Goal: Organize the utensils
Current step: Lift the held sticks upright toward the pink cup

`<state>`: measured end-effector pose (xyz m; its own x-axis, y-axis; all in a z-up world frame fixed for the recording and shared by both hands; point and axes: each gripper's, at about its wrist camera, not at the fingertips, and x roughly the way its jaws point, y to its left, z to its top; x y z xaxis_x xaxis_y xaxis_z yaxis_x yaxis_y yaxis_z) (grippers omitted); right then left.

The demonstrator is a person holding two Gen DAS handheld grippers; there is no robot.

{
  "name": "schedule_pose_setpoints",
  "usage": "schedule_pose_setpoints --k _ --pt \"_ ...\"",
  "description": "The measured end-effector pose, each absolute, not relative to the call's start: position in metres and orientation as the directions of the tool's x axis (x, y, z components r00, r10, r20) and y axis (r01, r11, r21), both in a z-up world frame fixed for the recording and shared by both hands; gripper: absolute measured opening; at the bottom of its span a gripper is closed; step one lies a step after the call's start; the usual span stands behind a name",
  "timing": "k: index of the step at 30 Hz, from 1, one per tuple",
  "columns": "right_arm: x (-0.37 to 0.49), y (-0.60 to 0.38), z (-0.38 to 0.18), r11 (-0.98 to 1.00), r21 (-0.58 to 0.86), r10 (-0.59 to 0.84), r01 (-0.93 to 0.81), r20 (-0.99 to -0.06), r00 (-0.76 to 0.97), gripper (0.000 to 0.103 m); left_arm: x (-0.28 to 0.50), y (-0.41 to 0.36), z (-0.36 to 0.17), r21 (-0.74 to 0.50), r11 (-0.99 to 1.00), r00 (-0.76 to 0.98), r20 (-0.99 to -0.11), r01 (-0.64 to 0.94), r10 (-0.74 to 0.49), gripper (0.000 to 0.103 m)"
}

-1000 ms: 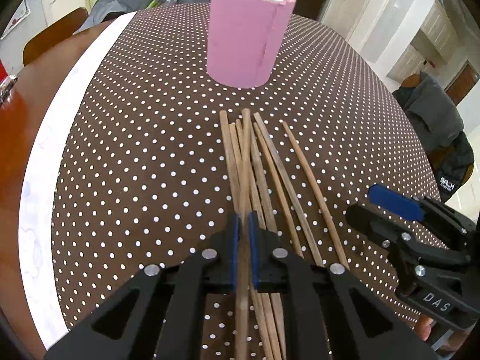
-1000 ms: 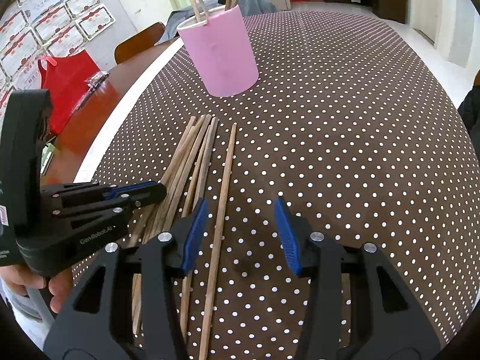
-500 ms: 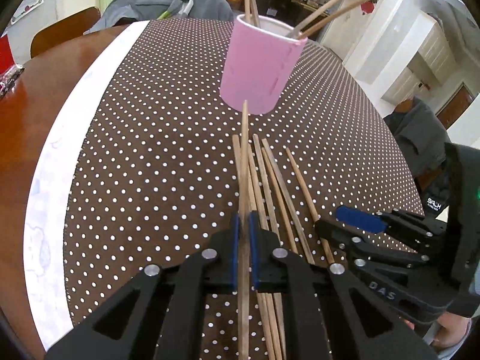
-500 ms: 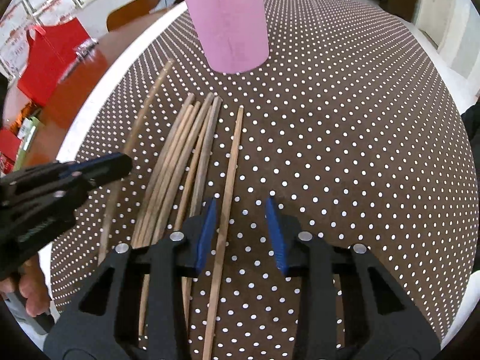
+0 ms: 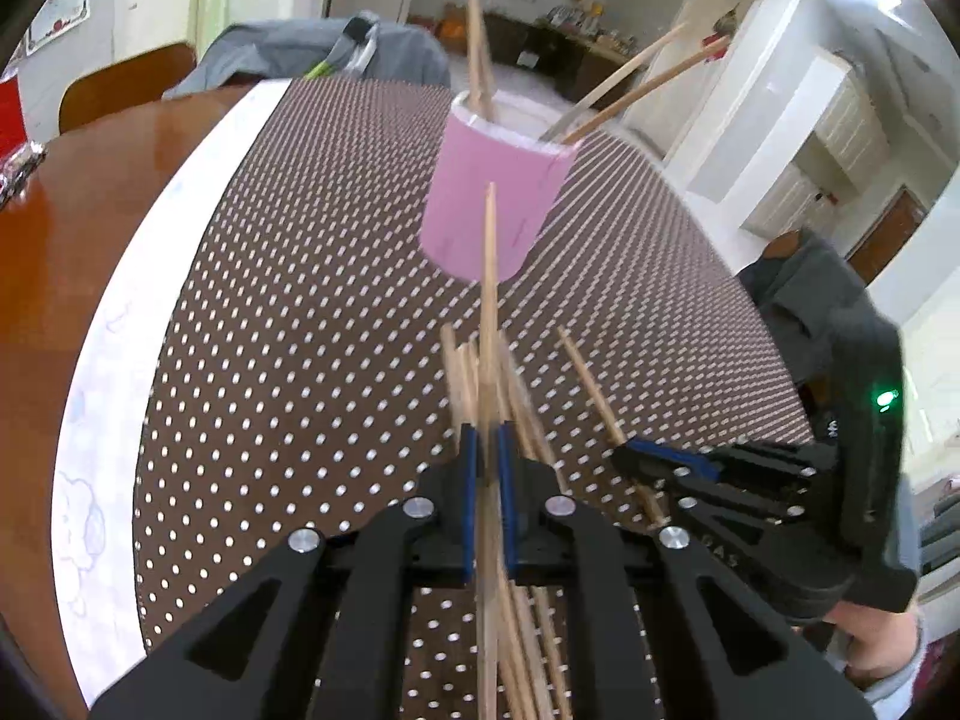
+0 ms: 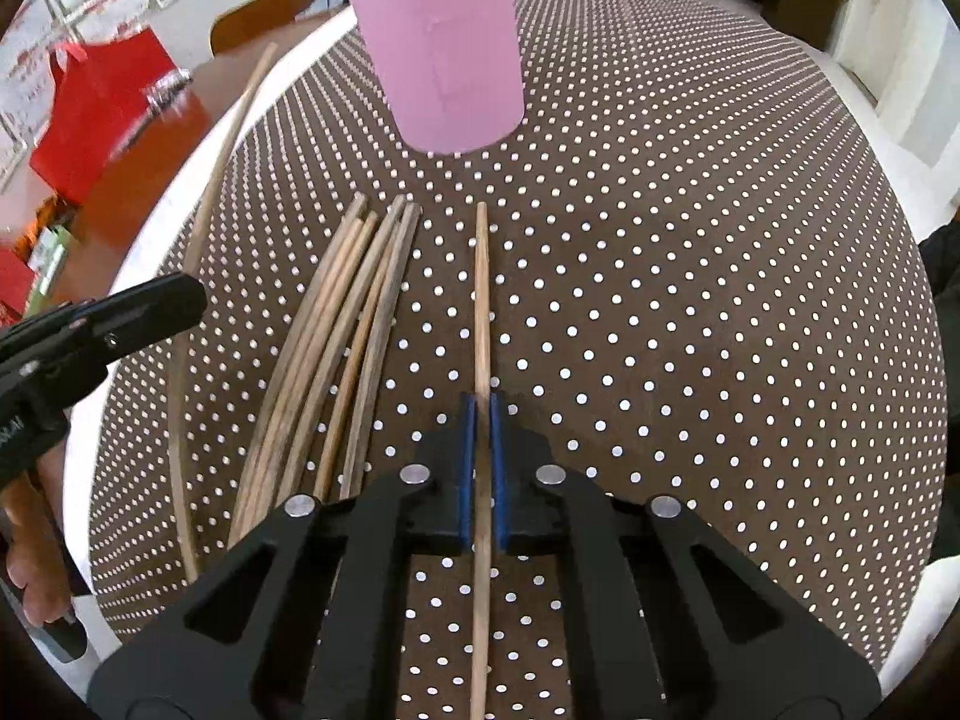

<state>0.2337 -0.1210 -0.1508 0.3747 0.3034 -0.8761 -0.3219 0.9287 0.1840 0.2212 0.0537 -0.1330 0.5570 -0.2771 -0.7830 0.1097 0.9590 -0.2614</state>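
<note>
Wooden table [image 6: 120, 180], polka-dot cloth [image 6: 660, 300] — pink cup [image 6: 444, 54]; chopsticks [image 6: 336, 336]; red bag [image 6: 96, 108]

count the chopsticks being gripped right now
2. The raised chopstick is in the left gripper, pointing at the pink cup; the lone chopstick is in the right gripper, beside the bundle.

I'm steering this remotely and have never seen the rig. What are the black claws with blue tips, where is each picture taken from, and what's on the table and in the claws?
The claws are handheld two-finger grippers, one per hand, each carrying a camera that looks along its fingers. In the left view, the left gripper is shut on a raised chopstick pointing toward the pink cup, which already holds several sticks. In the right view, the right gripper is shut on a separate chopstick lying apart from the loose bundle on the dotted tablecloth.
</note>
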Motion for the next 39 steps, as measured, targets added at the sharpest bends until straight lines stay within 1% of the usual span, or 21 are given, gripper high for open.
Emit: schedule_pose_setpoints --k 4,9,13,17,24,30,34,39 --pt "0.221 -0.145 -0.132 0.911 0.241 0.376 -0.334 -0.818 0.435 0.005 0.212 0.050 -0.111 -0.289 0.942 0.626 -0.707 0.169 -0.329 0.007" --pt "0.208 -0.164 -0.091 0.885 0.285 0.453 -0.367 -0.708 0.542 0.005 0.207 0.047 -0.081 -0.296 0.930 0.714 -0.601 0.218 -0.358 0.007" --pt "0.206 -0.170 -0.052 0.869 0.305 0.494 -0.389 -0.584 0.645 0.005 0.211 0.044 -0.055 -0.281 0.926 0.767 -0.526 0.251 -0.368 0.007" --pt "0.208 -0.169 -0.028 0.858 0.320 0.512 -0.402 -0.471 0.718 0.005 0.220 0.042 -0.029 -0.264 0.924 0.805 -0.462 0.276 -0.372 0.007" --pt "0.237 -0.154 0.000 0.860 0.319 0.487 -0.398 -0.280 0.827 0.005 0.247 0.039 0.008 -0.210 0.941 0.882 -0.341 0.266 -0.326 0.007" --pt "0.265 -0.142 0.000 0.864 0.319 0.447 -0.390 -0.125 0.886 0.006 0.283 0.040 0.013 -0.211 0.945 0.922 -0.248 0.249 -0.298 0.007" --pt "0.282 -0.135 -0.006 0.876 0.312 0.399 -0.368 -0.040 0.916 0.006 0.305 0.048 0.009 -0.240 0.947 0.943 -0.200 0.215 -0.265 0.007" --pt "0.298 -0.132 -0.013 0.882 0.327 0.353 -0.338 0.017 0.936 0.006 0.324 0.059 0.001 -0.273 0.945 0.965 -0.139 0.180 -0.224 0.007"
